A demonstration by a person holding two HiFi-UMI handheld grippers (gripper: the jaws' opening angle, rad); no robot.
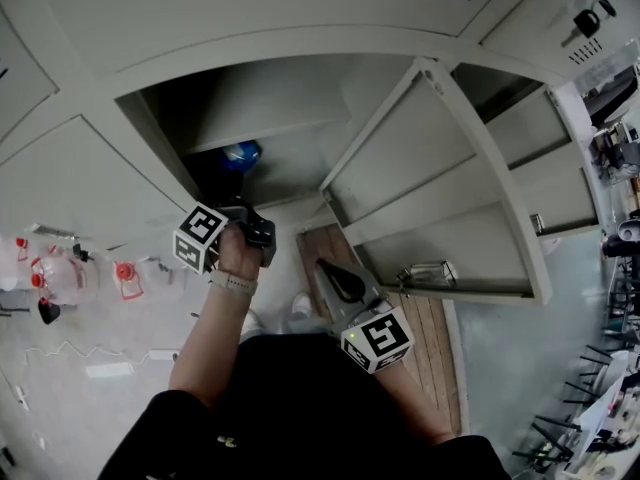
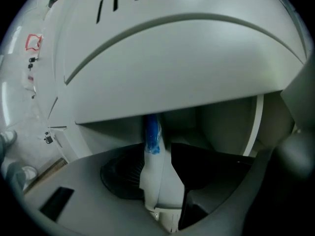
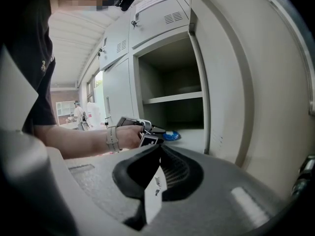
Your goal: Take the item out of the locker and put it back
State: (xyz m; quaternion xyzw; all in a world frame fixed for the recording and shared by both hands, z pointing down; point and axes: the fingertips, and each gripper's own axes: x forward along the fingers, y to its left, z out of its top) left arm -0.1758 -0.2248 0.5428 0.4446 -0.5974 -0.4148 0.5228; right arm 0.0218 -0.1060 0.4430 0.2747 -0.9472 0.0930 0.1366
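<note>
Left claw: Your left claw stood wide open at the mouth of the locker and held nothing.
Right claw: Your right claw hung back near the open door, its jaws together and empty.
Item's place: The blue item lay on the locker floor under the shelf, just ahead of the left claw's tips and in line with the gap, untouched.
Risk, pushing: If you had driven in off-line, one jaw would likely have shoved the item deeper instead of straddling it.
Risk, slipping: The item looked glossy, so a shallow pinch might have let it squirt out.
Risk, clipping: The opening was low, so lifting early could have knocked the claw on the shelf.
Locker: Pale grey painted sheet metal, smooth and hard, with vent slots above.
Item's make: Shiny, rounded and somewhat crinkled, perhaps plastic film. It was too small to be sure.
Pads: Dark and ribbed.
</note>
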